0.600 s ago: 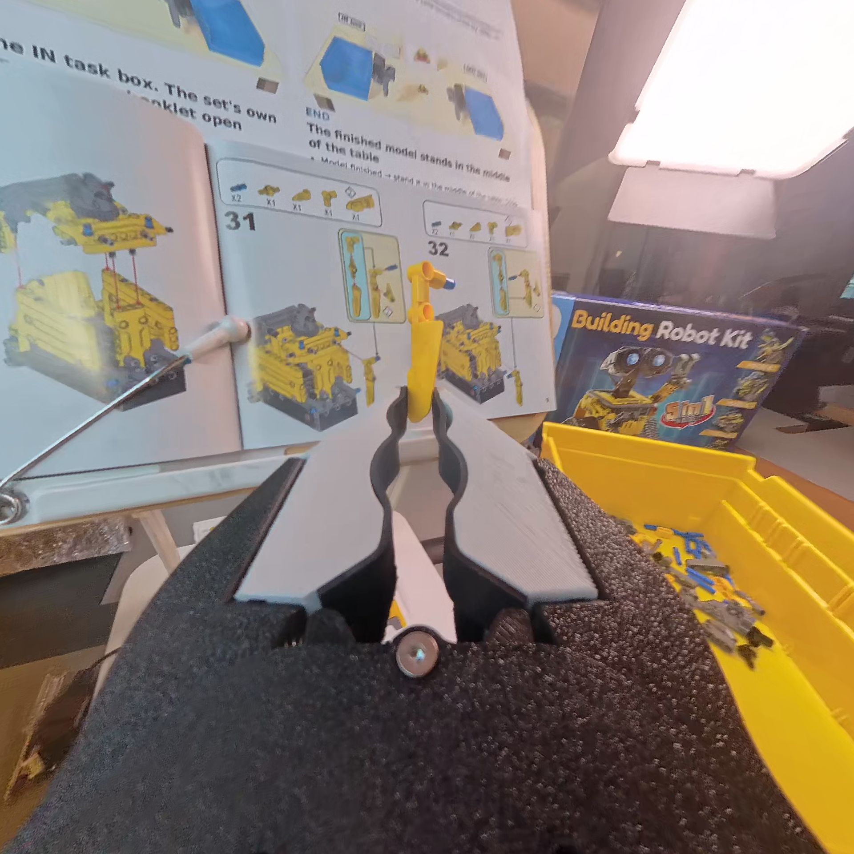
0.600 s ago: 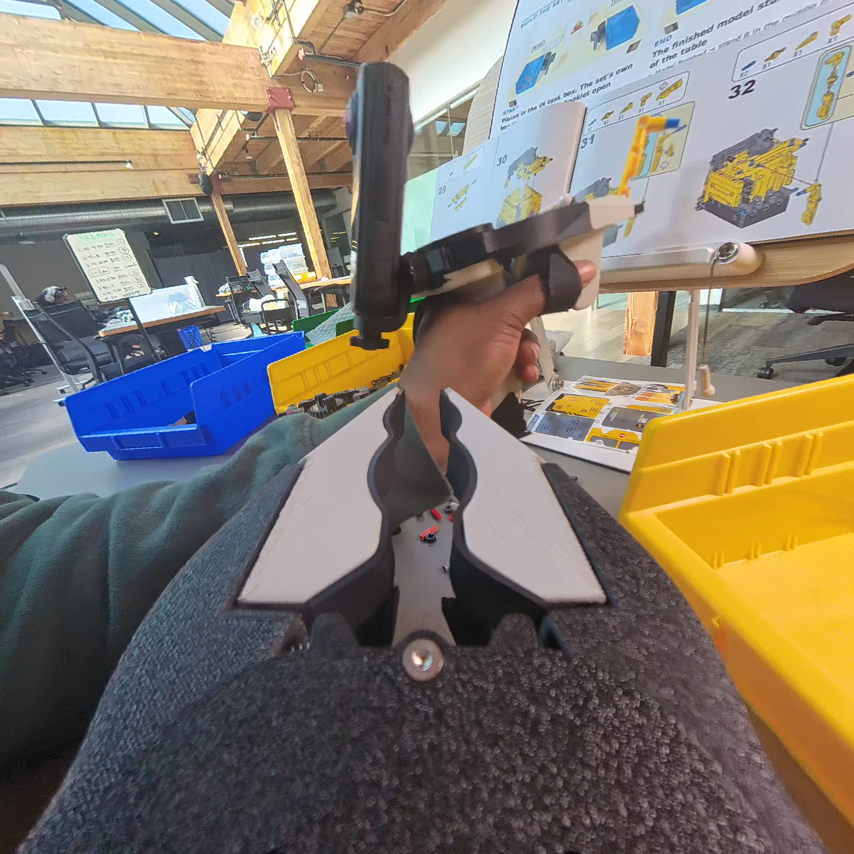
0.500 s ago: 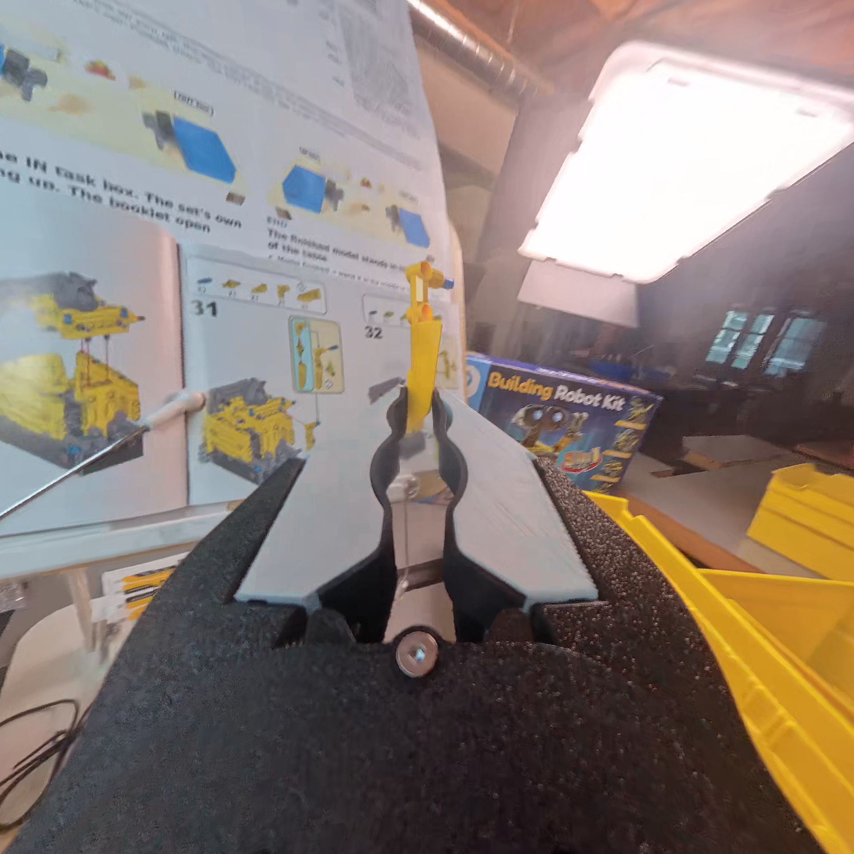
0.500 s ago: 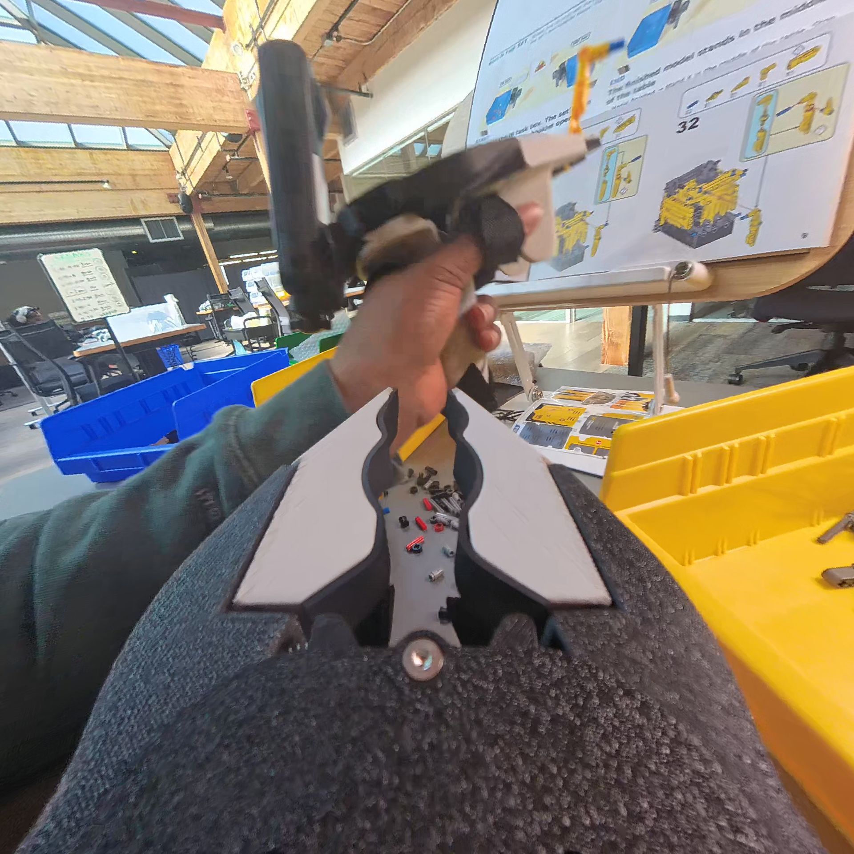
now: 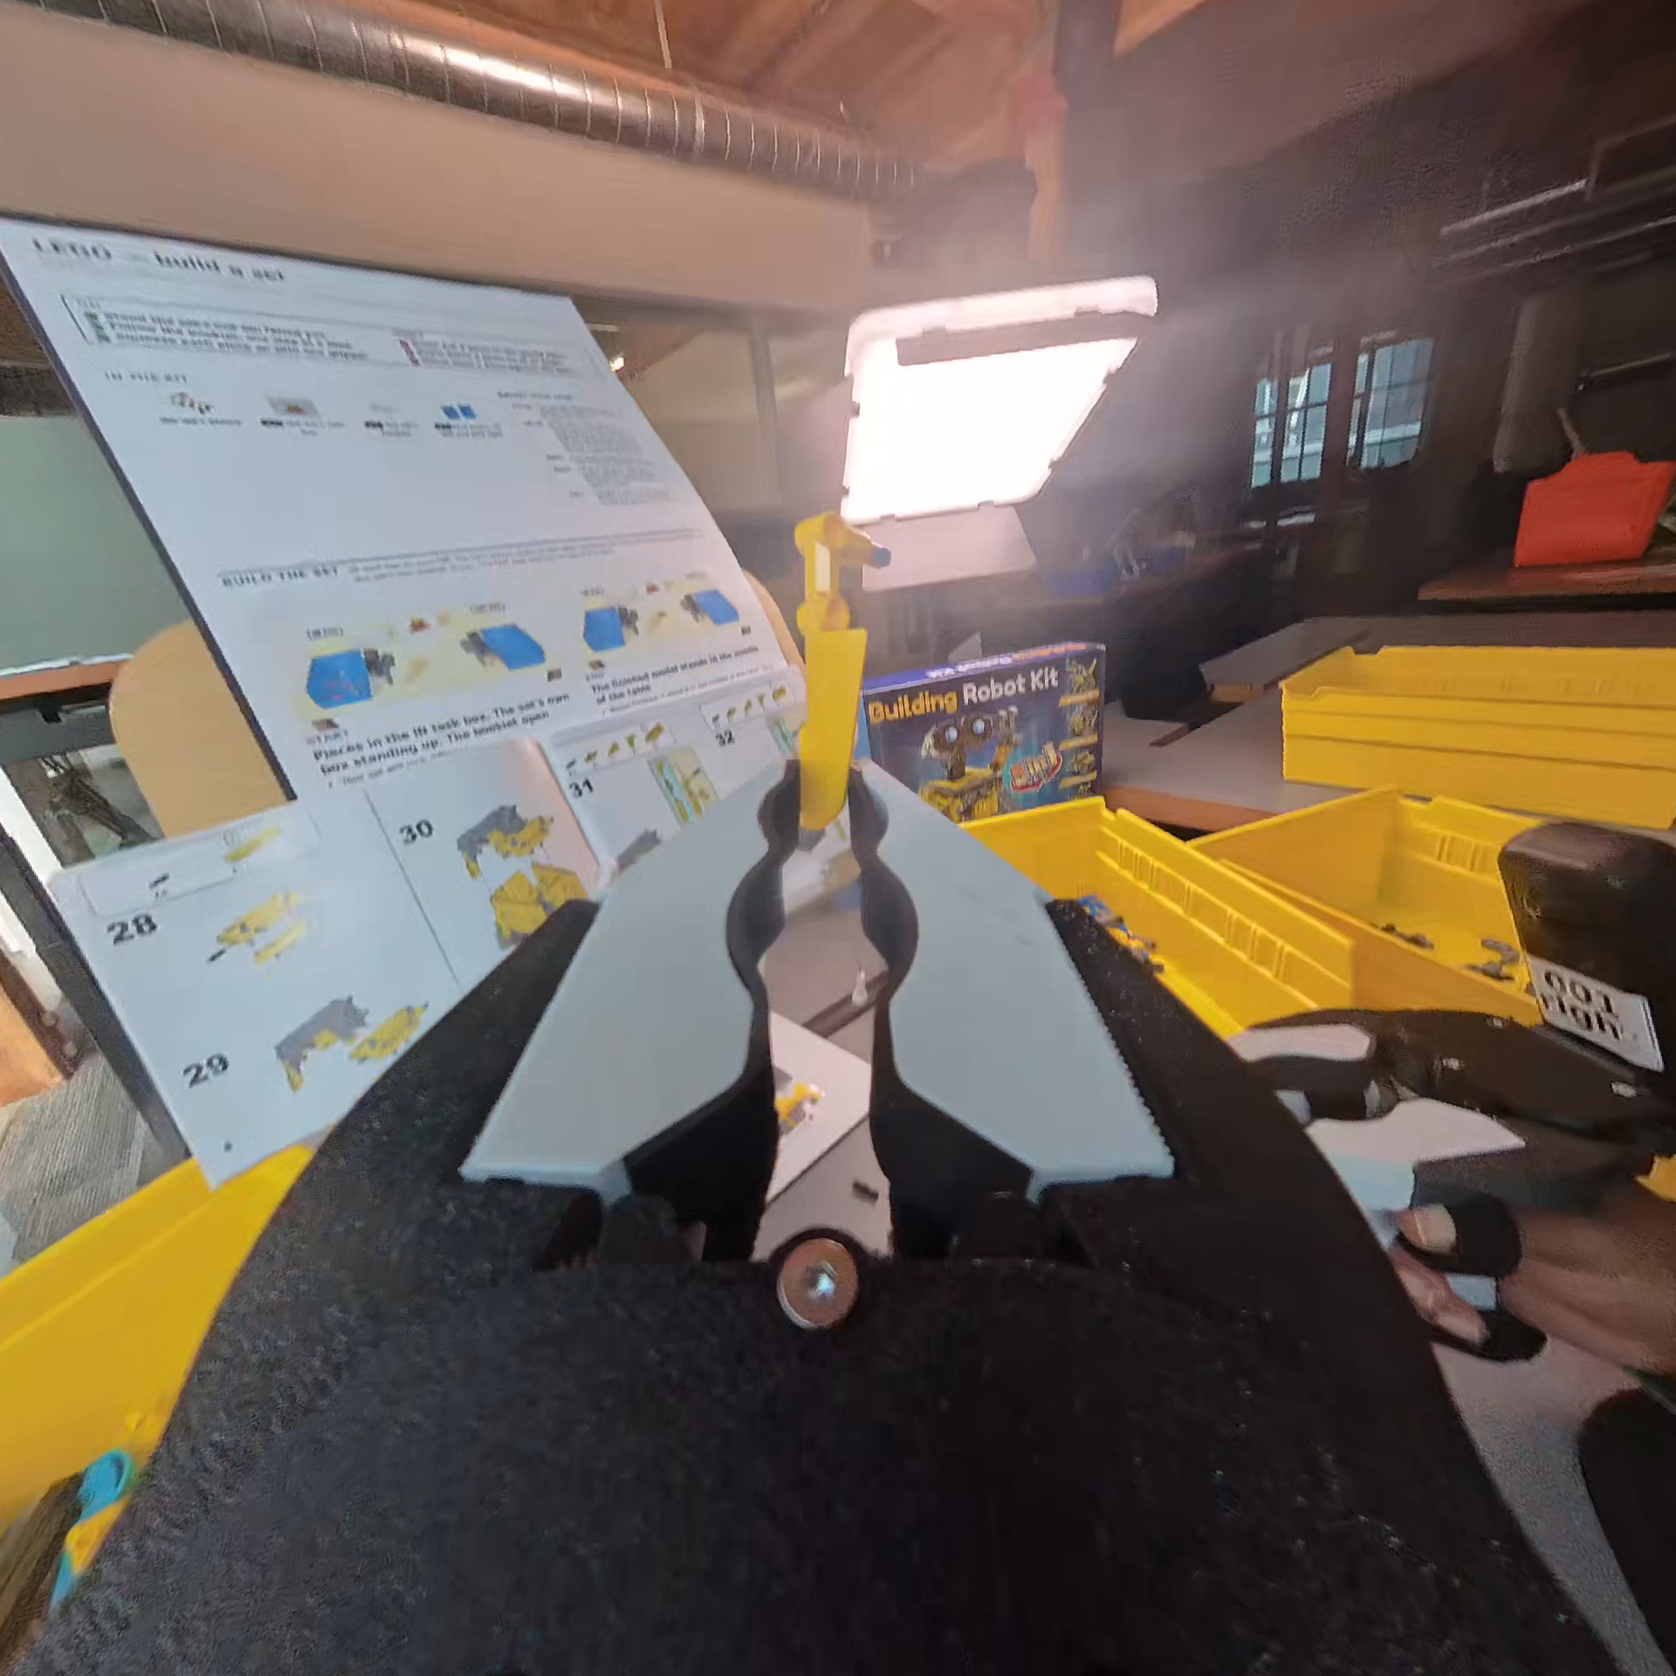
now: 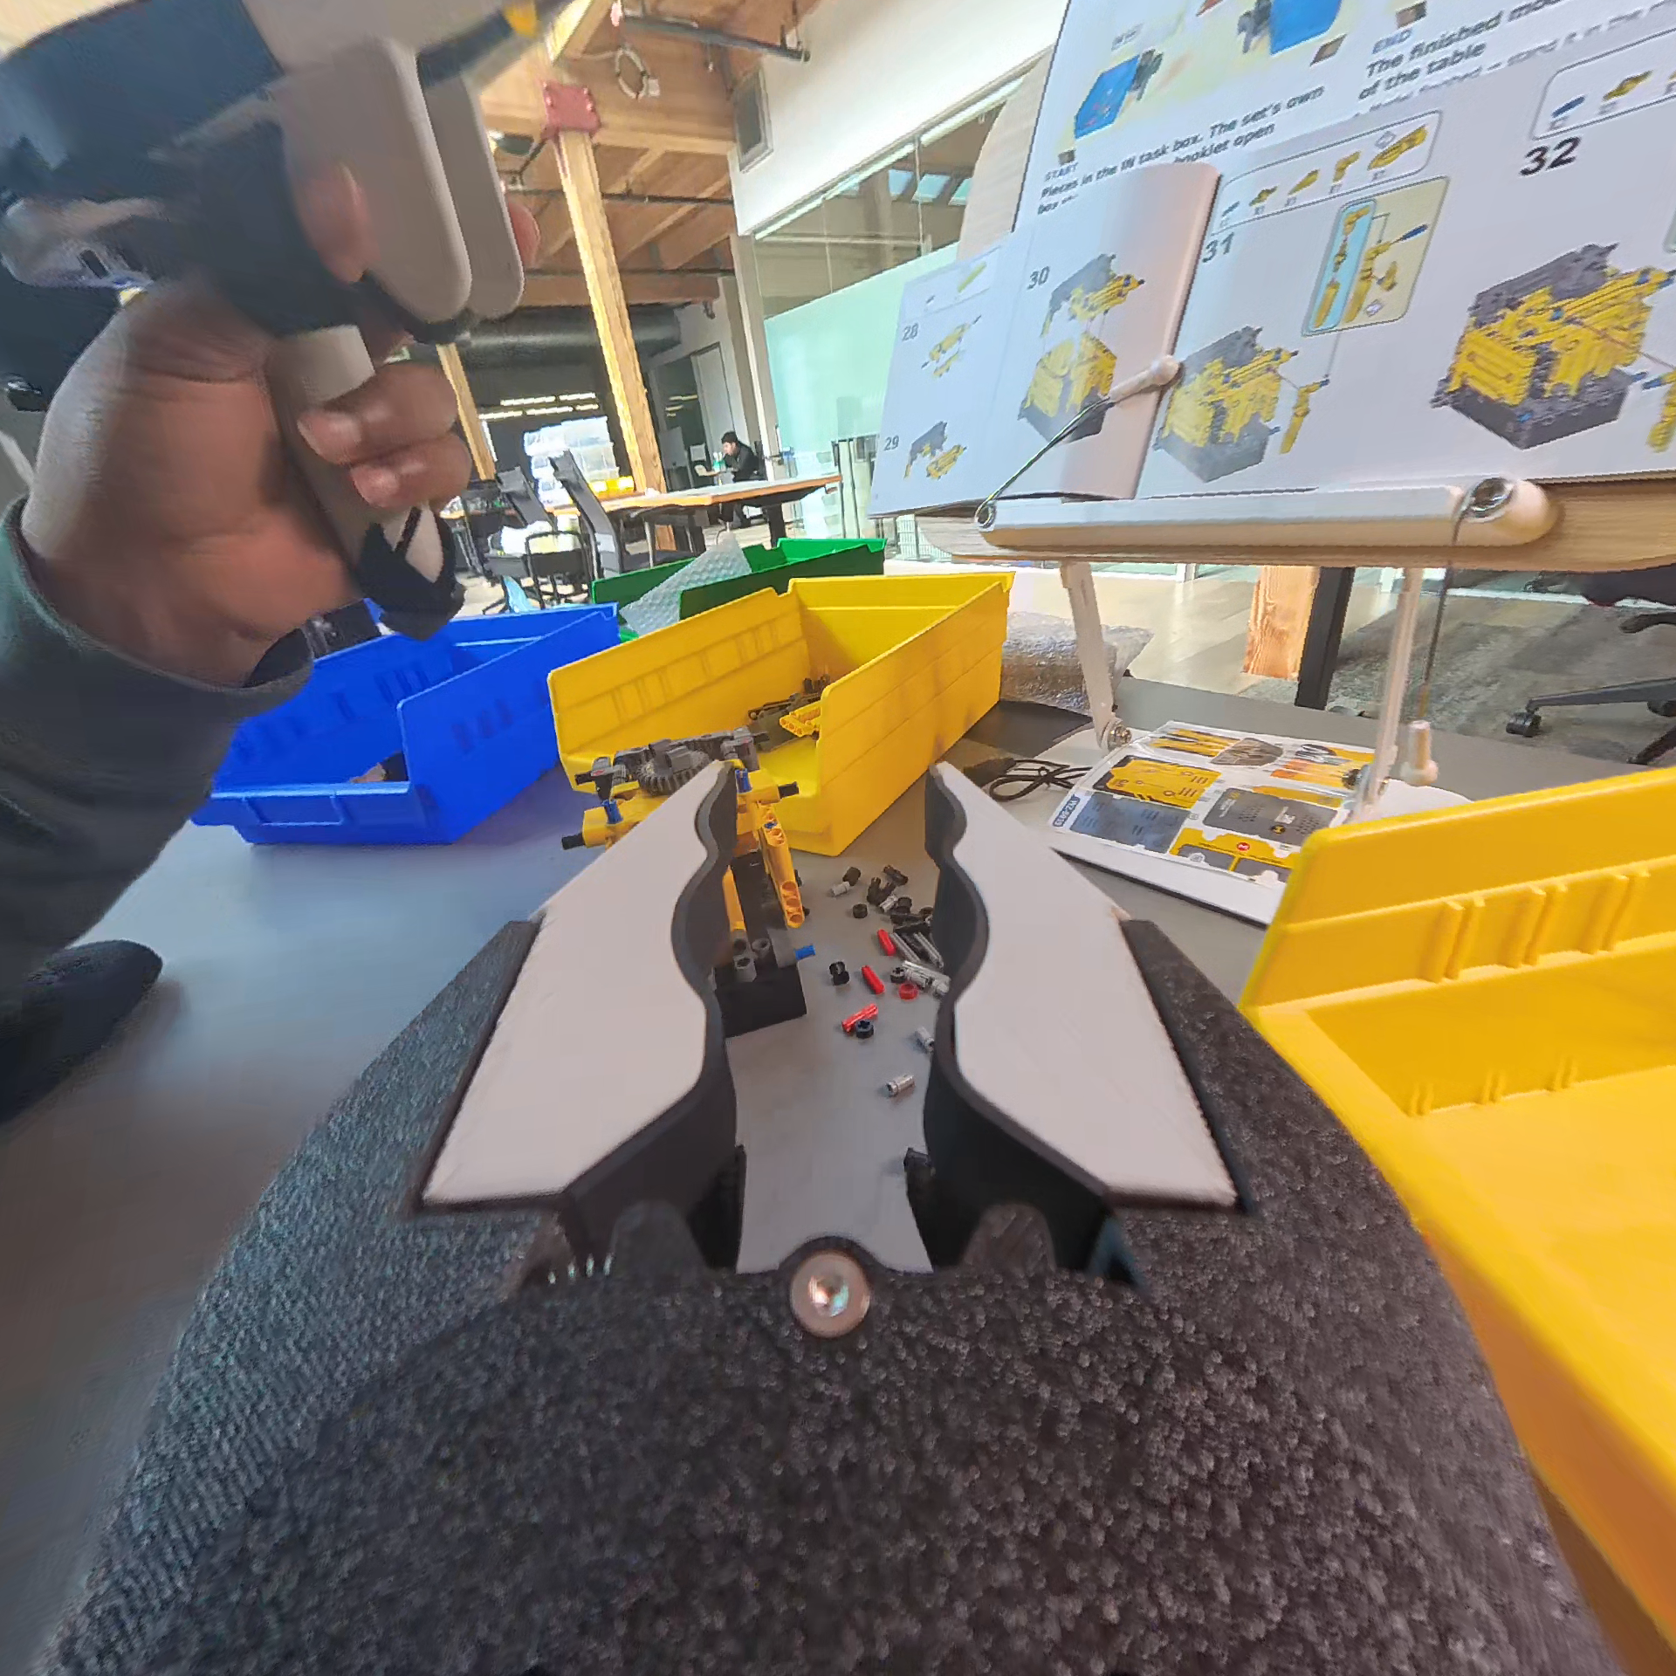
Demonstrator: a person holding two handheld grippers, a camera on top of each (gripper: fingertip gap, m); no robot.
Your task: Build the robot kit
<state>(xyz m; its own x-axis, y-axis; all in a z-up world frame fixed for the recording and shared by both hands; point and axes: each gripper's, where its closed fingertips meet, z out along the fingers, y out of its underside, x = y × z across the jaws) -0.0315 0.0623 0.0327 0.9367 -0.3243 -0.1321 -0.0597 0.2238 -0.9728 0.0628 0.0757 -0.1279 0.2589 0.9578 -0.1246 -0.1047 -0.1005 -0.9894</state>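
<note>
Left wrist view: left gripper raised above the counter, clenched on the lower end of a yellow brick arm piece, held upright, with a small blue pin at its top. Behind it, a tilted instruction board and an open building booklet on a stand. Farther back, a blue robot kit box standing upright; to the right, yellow bins with a few small parts inside. At the right edge, the other gripper's handle in a person's hand. Right wrist view: right gripper released, fingers well apart, nothing between them, hovering over the grey counter. Just beyond the tips, a partly built yellow and grey brick model, and loose small pins, black, red and grey, scattered beside it. Behind the model, a yellow bin, then a blue bin to its left and a green bin farther back. At upper left, blurred, the person's left hand around the left gripper's handle. At right, another yellow bin, close to the camera; a sticker sheet flat under the booklet stand.
</note>
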